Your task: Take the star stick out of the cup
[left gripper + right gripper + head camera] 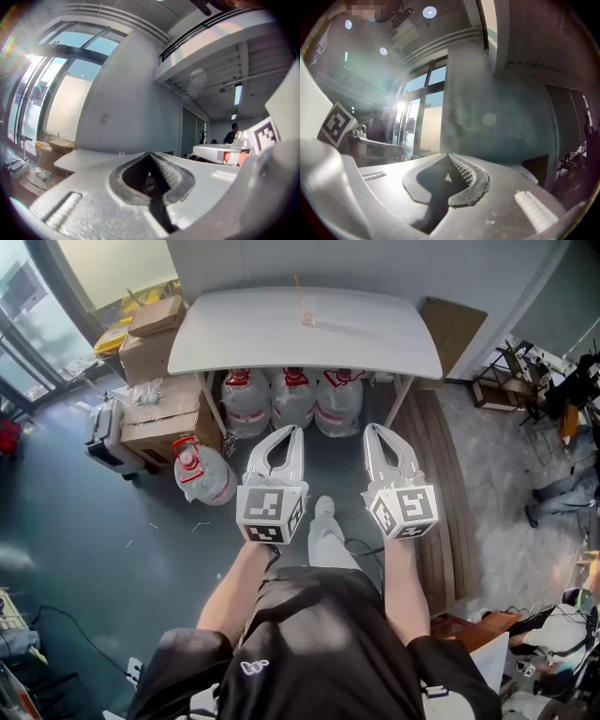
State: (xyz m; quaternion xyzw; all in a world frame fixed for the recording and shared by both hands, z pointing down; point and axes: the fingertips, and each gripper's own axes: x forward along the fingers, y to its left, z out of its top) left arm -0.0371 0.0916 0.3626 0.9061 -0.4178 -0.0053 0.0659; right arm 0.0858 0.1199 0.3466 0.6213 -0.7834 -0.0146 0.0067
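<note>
Head view shows a white desk (375,343) against the wall. A small clear cup (307,319) stands on it, near the far edge and about at the middle of this edge. The star stick (299,294) stands in the cup, thin and a little tilted; its star is too small to make out. The left gripper (296,432) and the right gripper (370,428) are side by side over the floor, on the near side of the desk and well apart from the cup. Both point toward the desk. In the left gripper view the jaws are pressed together with nothing between them, and the cup is seen far behind them. In the right gripper view the jaws are also pressed together and empty. Big water bottles (292,397) stand under the desk, and cardboard boxes (159,418) are piled beside its left end.
</note>
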